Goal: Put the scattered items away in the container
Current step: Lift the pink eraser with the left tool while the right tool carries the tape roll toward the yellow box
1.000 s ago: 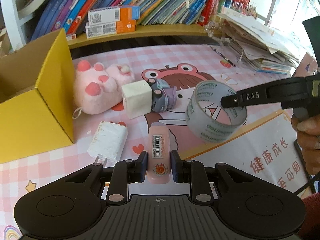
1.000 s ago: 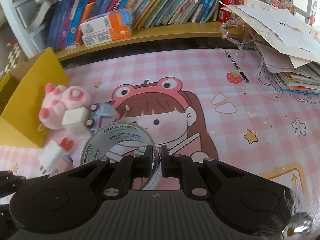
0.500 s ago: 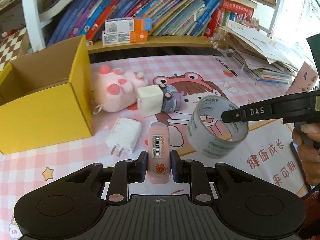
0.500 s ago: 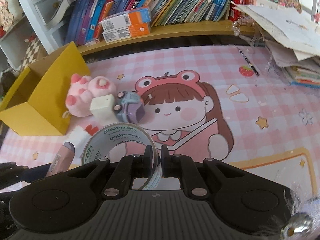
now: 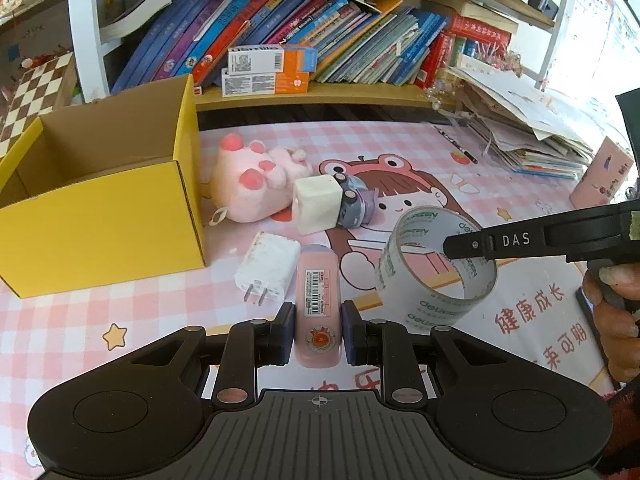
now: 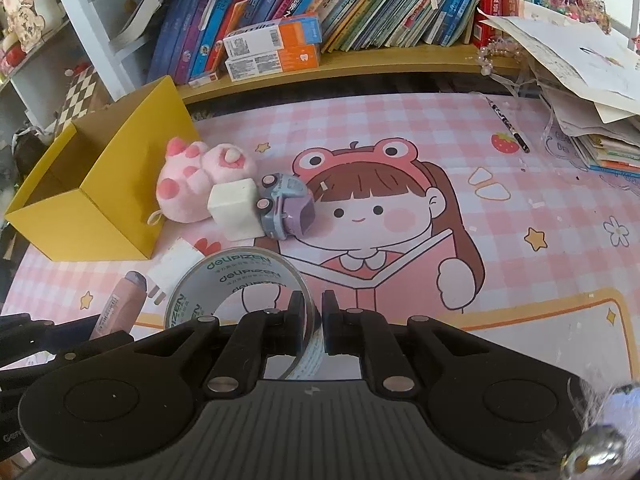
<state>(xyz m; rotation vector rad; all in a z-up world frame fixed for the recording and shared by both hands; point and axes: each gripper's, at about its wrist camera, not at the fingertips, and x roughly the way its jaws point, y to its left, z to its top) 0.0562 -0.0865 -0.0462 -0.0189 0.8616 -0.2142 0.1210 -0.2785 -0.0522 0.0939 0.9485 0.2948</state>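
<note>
My left gripper (image 5: pixel 318 334) is shut on a pink tube with a barcode label (image 5: pixel 318 300), held off the mat. My right gripper (image 6: pixel 312 320) is shut on the wall of a clear tape roll (image 6: pixel 236 284), which also shows in the left wrist view as the tape roll (image 5: pixel 436 268) hanging from the right gripper's black finger. The open yellow cardboard box (image 5: pixel 100 220) stands at the left; the same yellow box (image 6: pixel 88 208) sits far left in the right wrist view. On the pink mat lie a pink plush (image 5: pixel 252 184), a white cube charger (image 5: pixel 318 204), a toy car (image 5: pixel 354 204) and a flat white plug (image 5: pixel 268 268).
A bookshelf with books and two orange-and-white cartons (image 5: pixel 268 72) runs along the back. A pile of papers (image 5: pixel 520 128) lies at the back right, with a pencil (image 6: pixel 508 124) near it. A person's hand (image 5: pixel 612 304) holds the right gripper's handle.
Both grippers have lifted and drawn back with the tube and the tape roll still held. More of the yellow box and the shelf has come into view.
</note>
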